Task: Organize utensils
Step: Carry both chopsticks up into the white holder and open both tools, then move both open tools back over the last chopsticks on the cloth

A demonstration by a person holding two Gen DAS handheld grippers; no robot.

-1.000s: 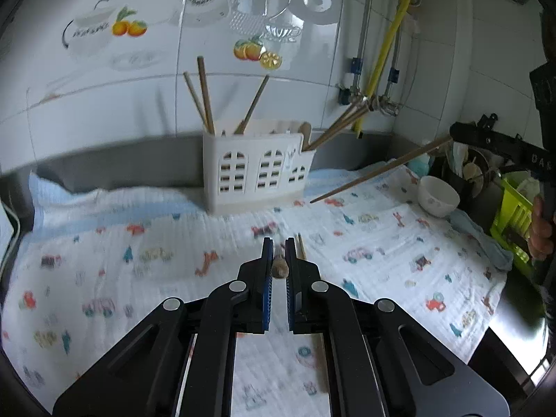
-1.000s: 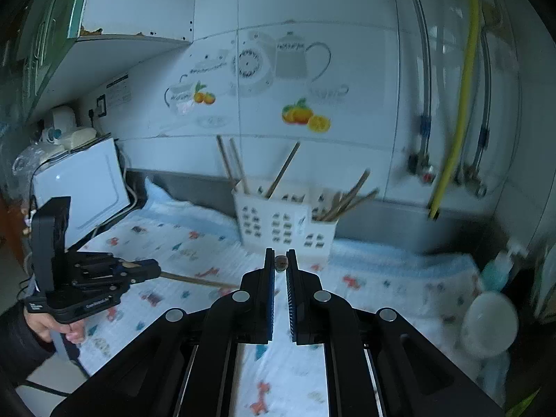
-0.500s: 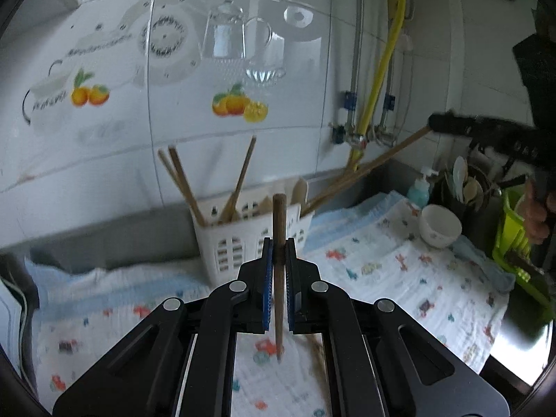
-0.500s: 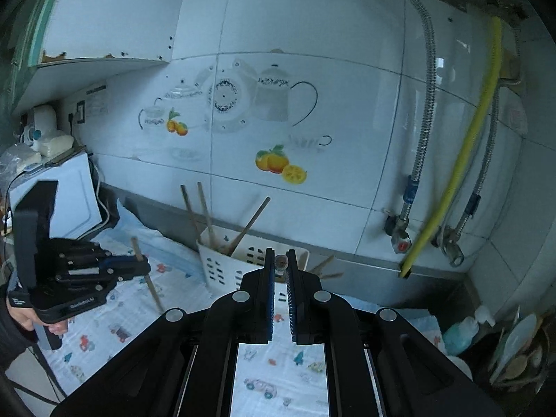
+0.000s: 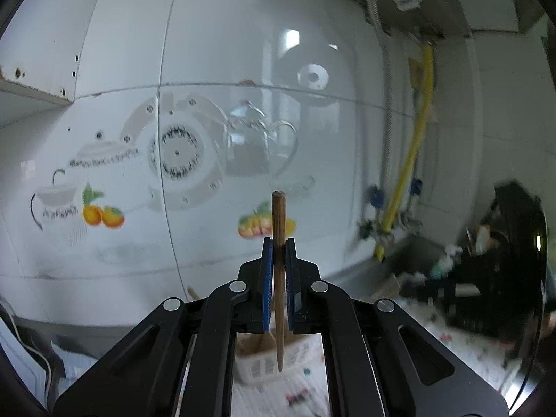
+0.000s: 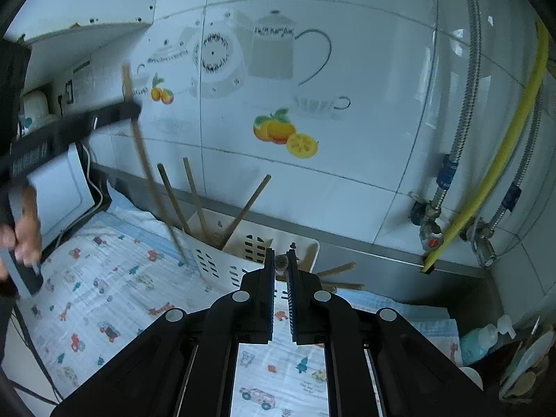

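My left gripper [image 5: 279,243] is shut on a wooden chopstick [image 5: 279,215] that stands upright between the pads, its thin tip hanging in front of the blurred white utensil holder [image 5: 264,365]. In the right wrist view the left gripper [image 6: 128,109] is high at the left. Its chopstick [image 6: 142,153] slants down to a tip by the left side of the holder [image 6: 222,264]. My right gripper [image 6: 280,253] is shut on another chopstick [image 6: 280,262], seen end-on just in front of the holder. Several chopsticks lean in the holder's left compartment.
A cartoon-print cloth [image 6: 104,295] covers the counter. A white appliance [image 6: 59,191] with cables stands at the left, where a person's hand [image 6: 21,236] grips the left tool. A yellow hose [image 6: 504,160], metal pipes and valves run down the tiled wall; a blue bottle [image 6: 479,342] stands at the right.
The left gripper has lifted its chopstick off the cloth and risen, so the stick now hangs upright by the holder. The right gripper has moved closer to the holder with its chopstick.
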